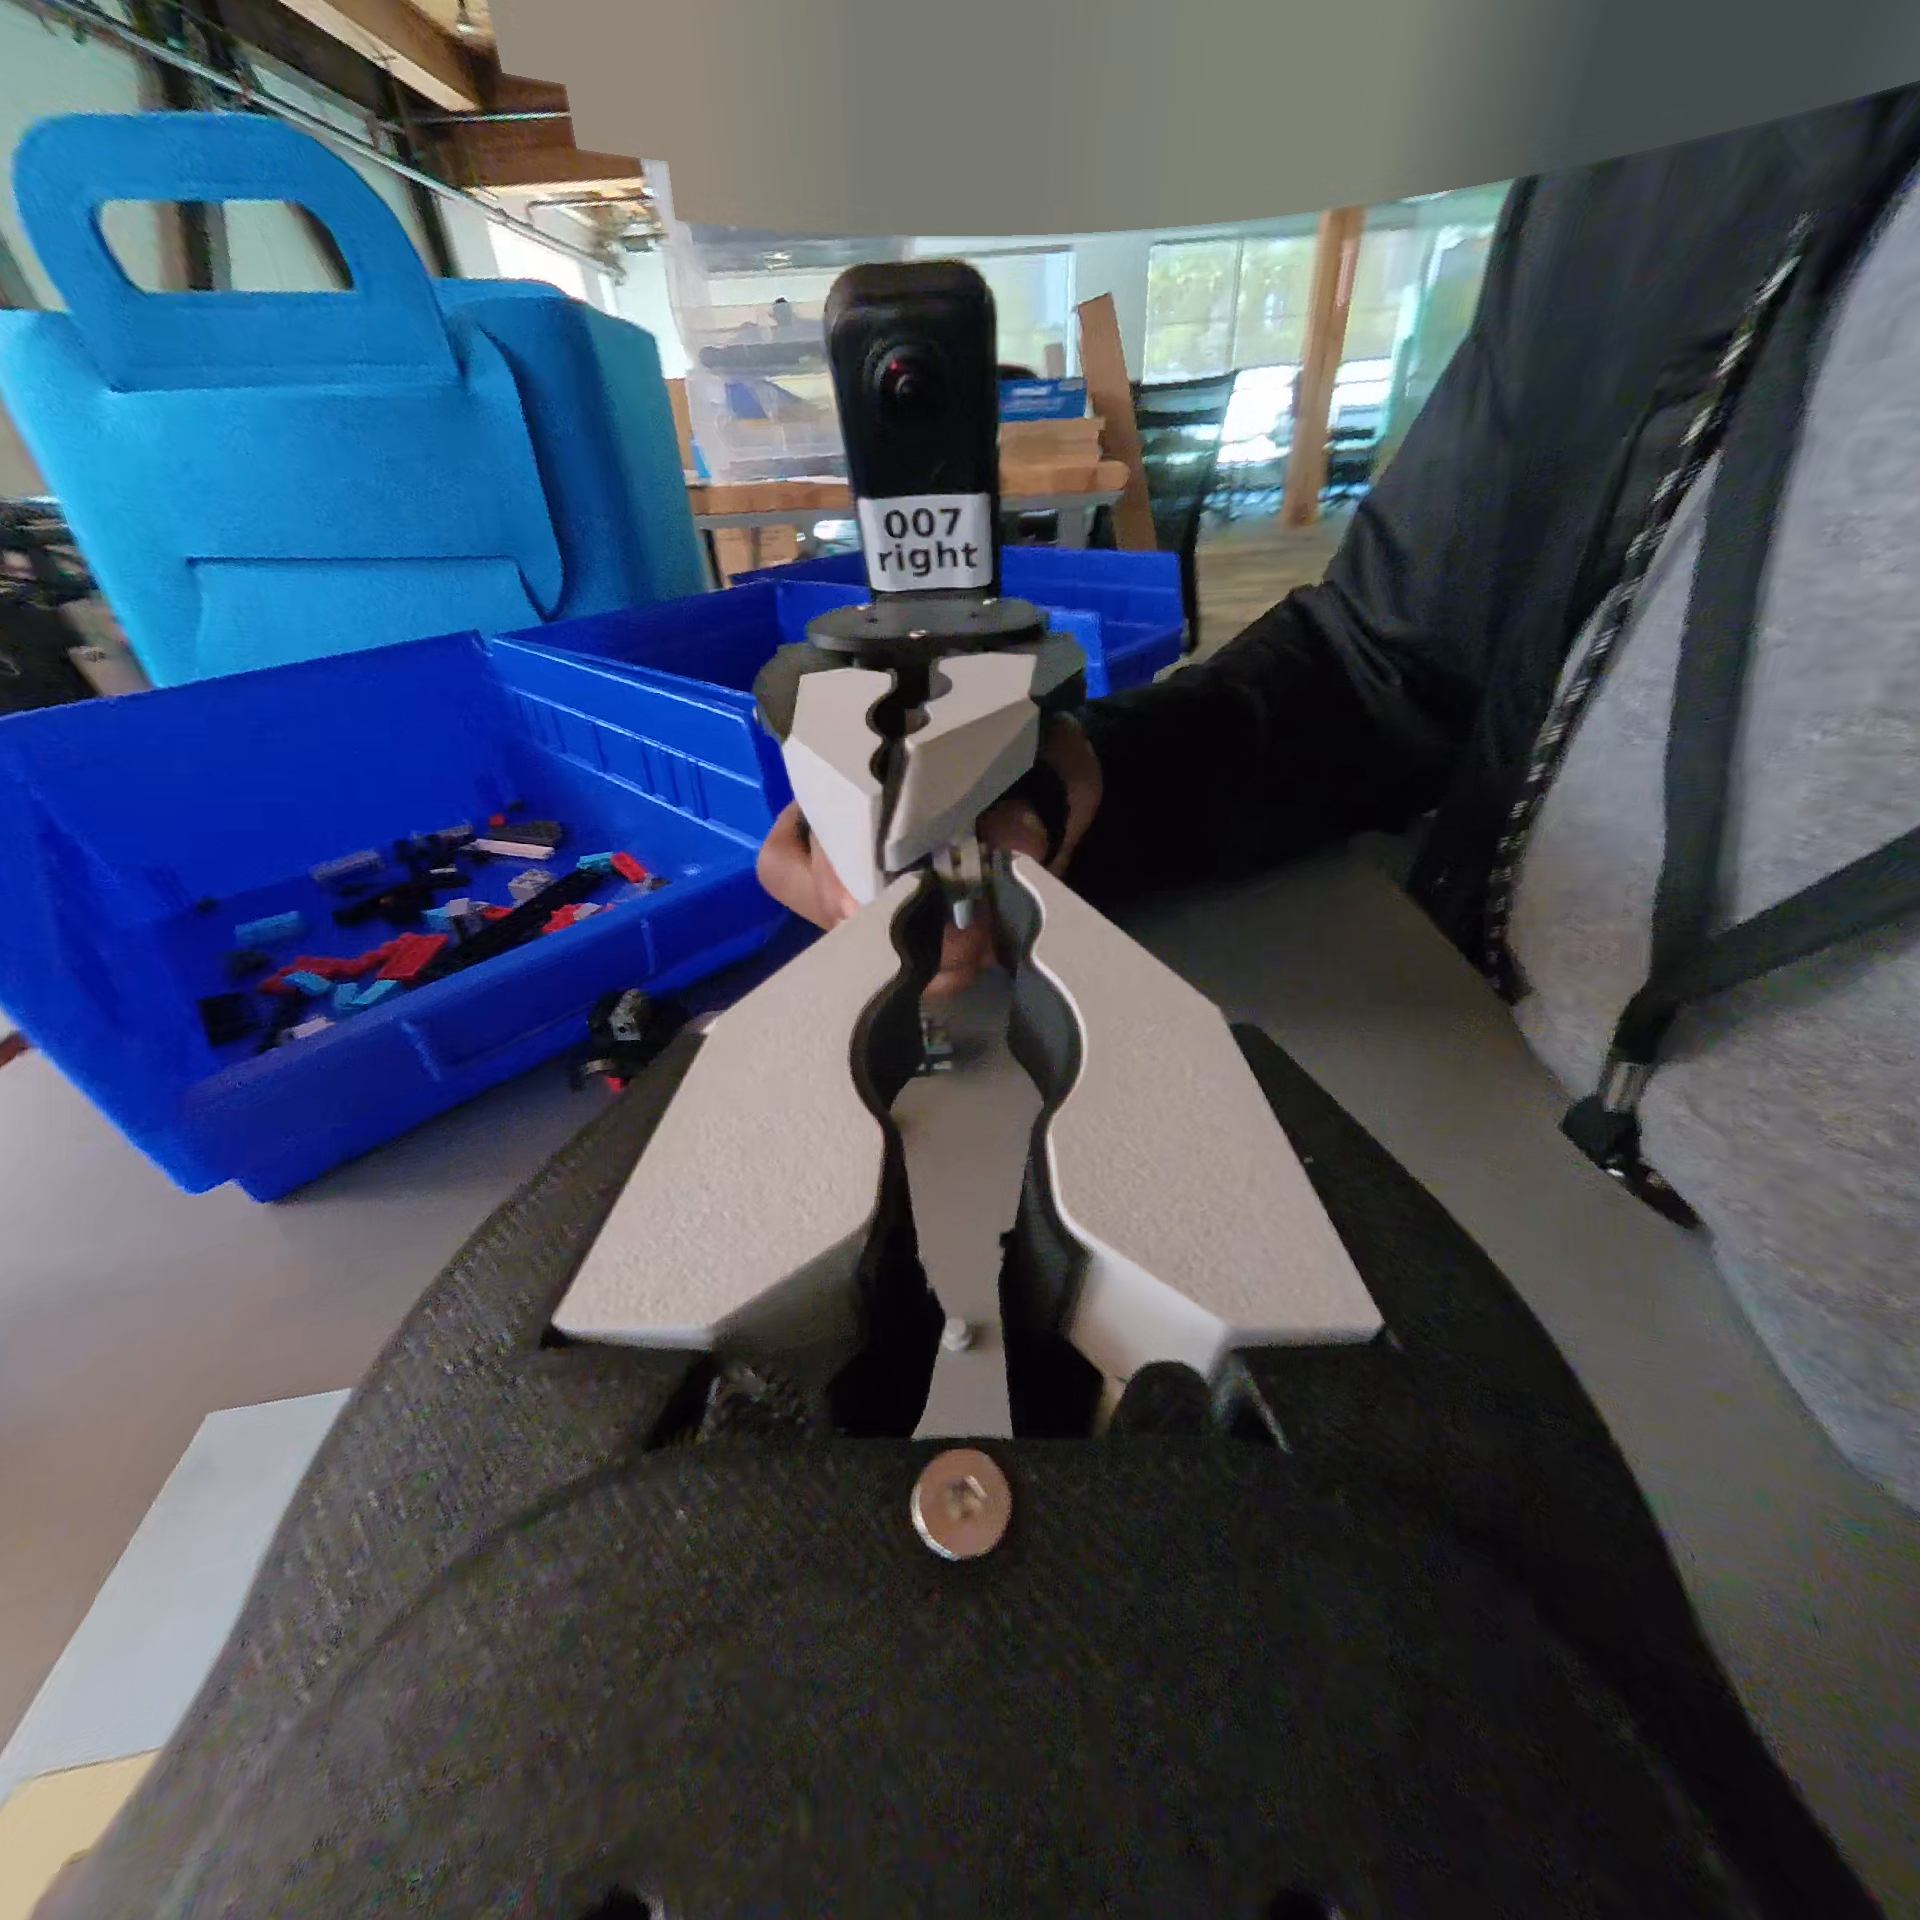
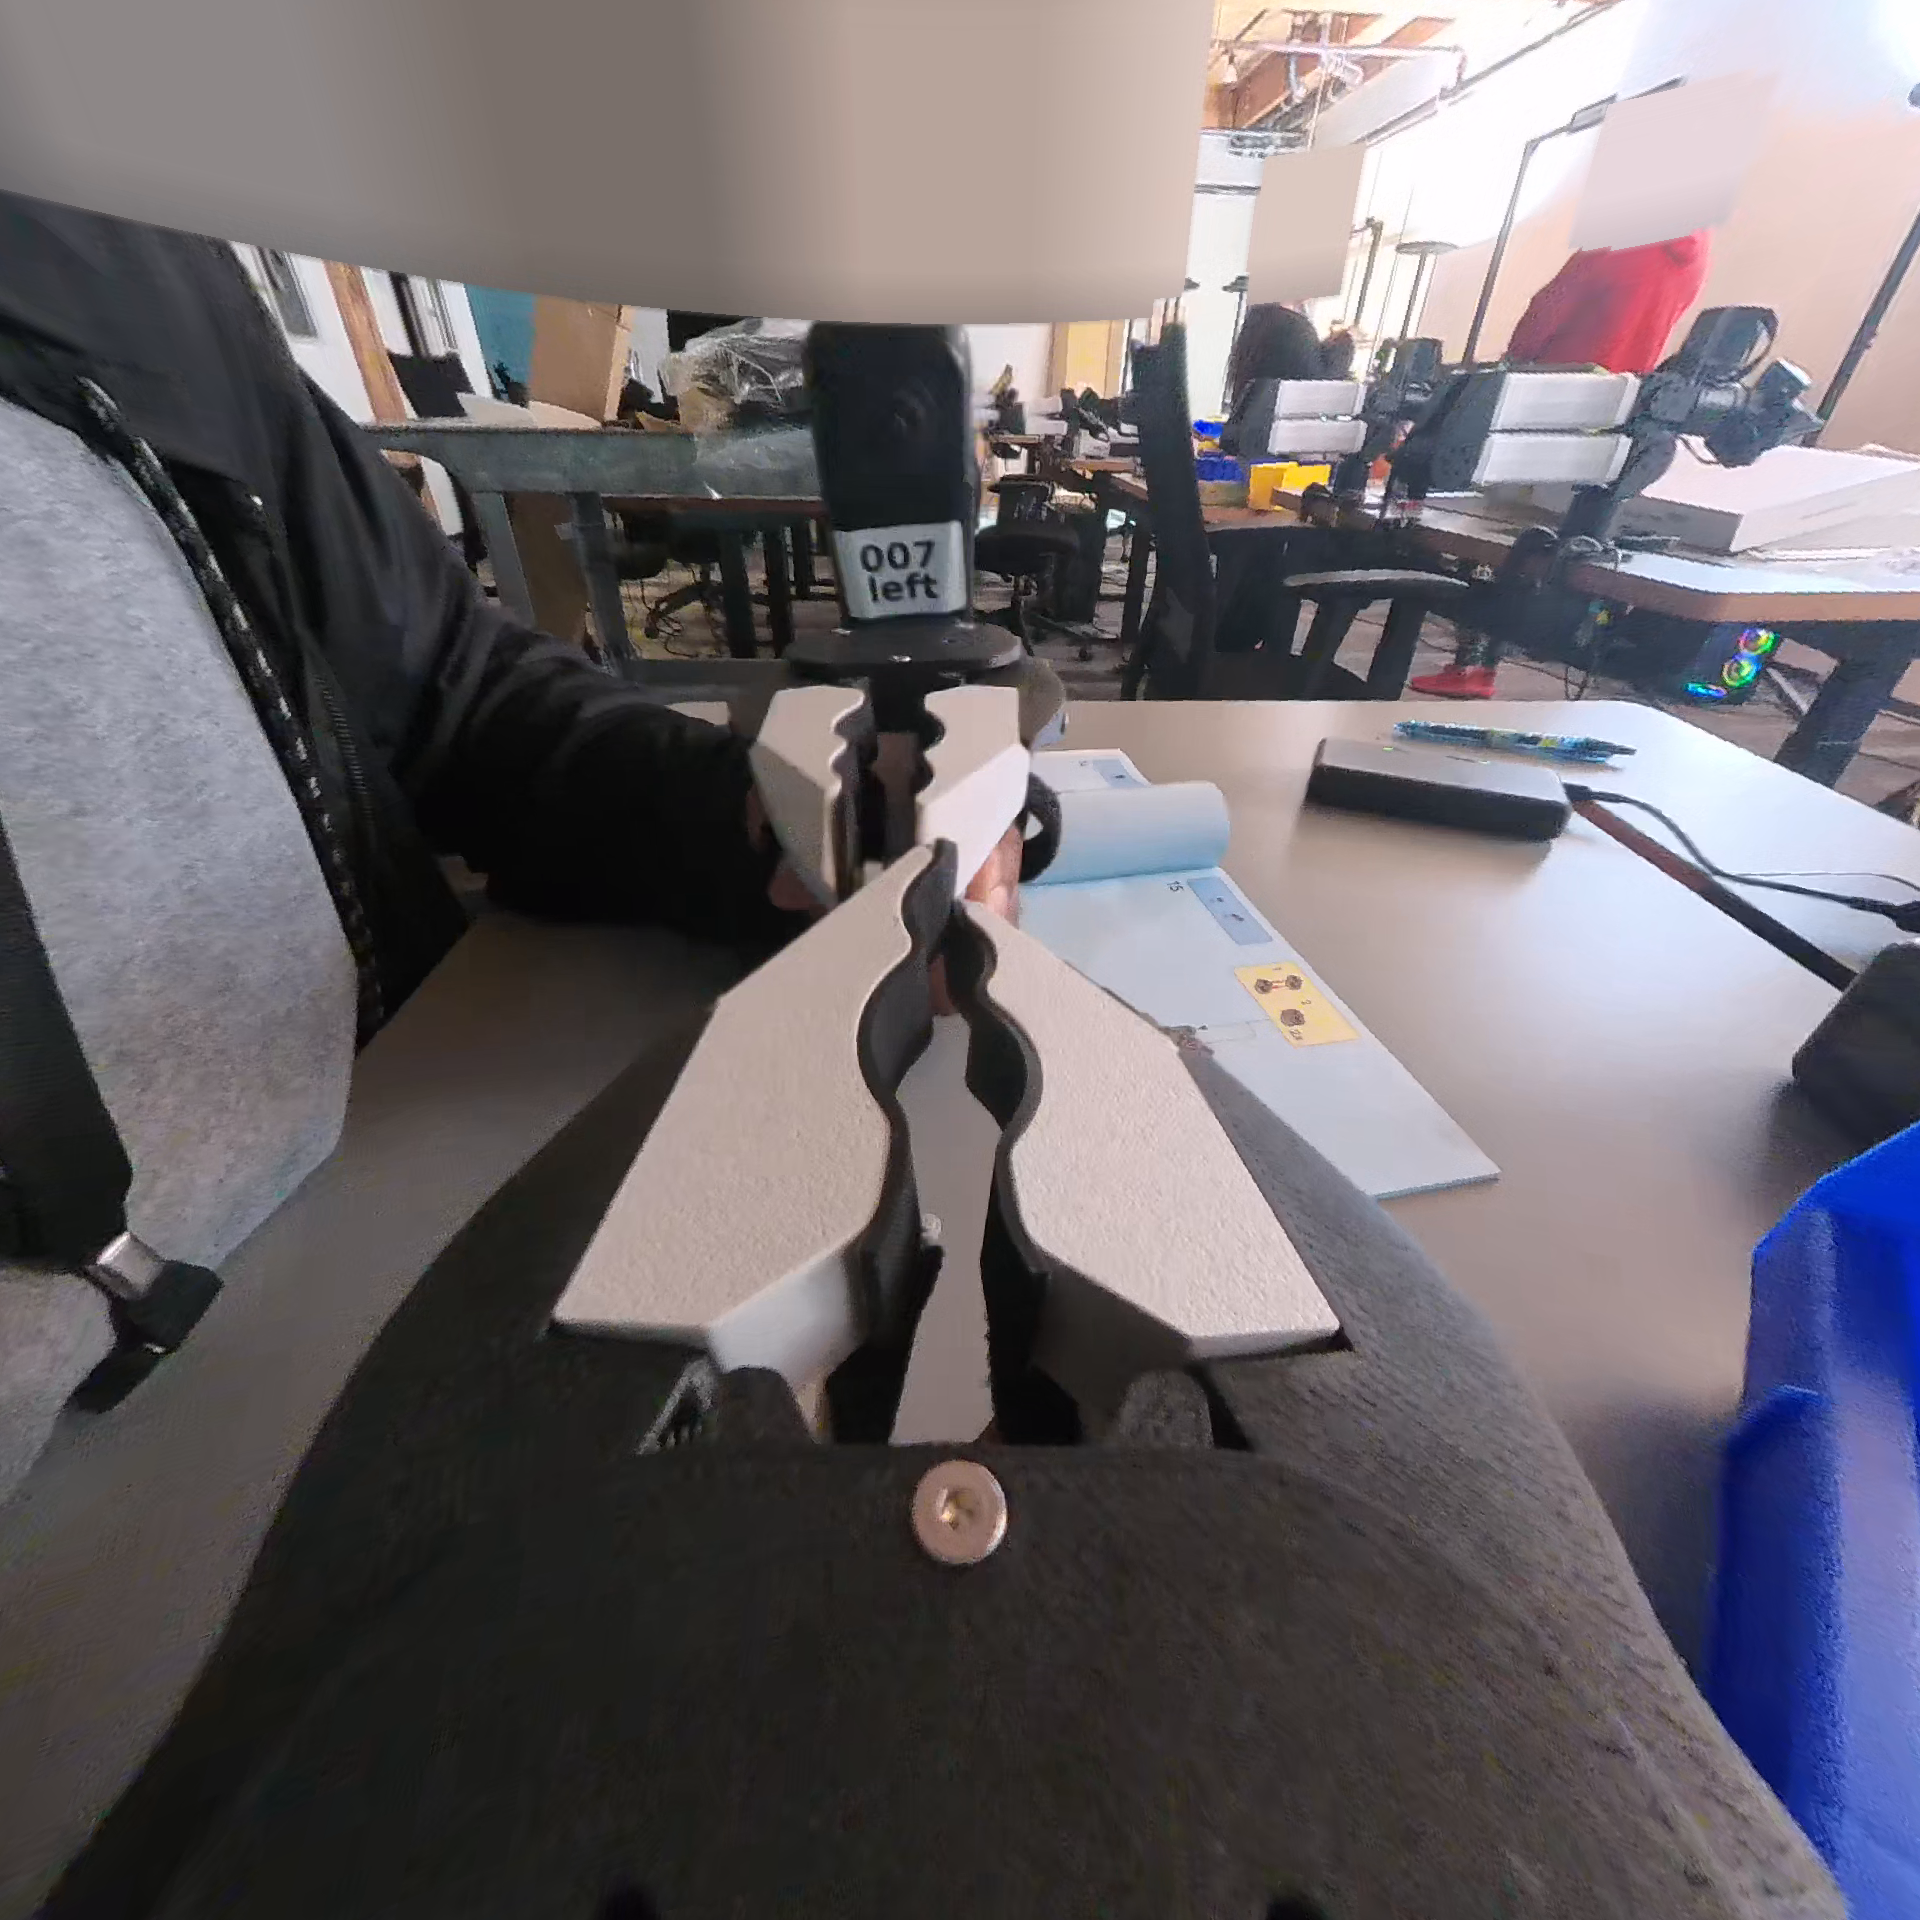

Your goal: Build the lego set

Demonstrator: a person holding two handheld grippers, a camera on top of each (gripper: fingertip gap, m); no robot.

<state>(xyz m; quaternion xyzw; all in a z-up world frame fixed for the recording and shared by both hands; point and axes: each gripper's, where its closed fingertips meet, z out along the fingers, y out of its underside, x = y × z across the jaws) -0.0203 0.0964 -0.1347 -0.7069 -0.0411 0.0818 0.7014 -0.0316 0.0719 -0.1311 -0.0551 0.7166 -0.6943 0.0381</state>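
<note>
L gripper (image 1: 961, 883) and R gripper (image 2: 940, 873) are met tip to tip, both pinched on 1 small part (image 1: 958, 868) held above tabletop (image 1: 208, 1247); approx. 2 blue bins (image 1: 343, 1081) seen at far edge, 1 with loose bricks (image 1: 416, 935); 1 booklet (image 2: 1299, 1070).

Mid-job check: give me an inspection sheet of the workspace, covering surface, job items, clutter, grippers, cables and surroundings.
Surface: grey table, mostly bare.
Job's things: loose bricks in the blue bin; small dark sub-assembly on the table beside the bin; open instruction booklet; a small light part sits where the two sets of tips meet.
Clutter: black box-shaped device, pen, blue foam case.
Grippers: left gripper and right gripper point tip to tip; each is narrowed near its tips, but which one grips the part I cannot tell.
Cables: black cable runs from the device.
Surroundings: desks, chairs and camera rigs behind; a person in red far off.
</note>
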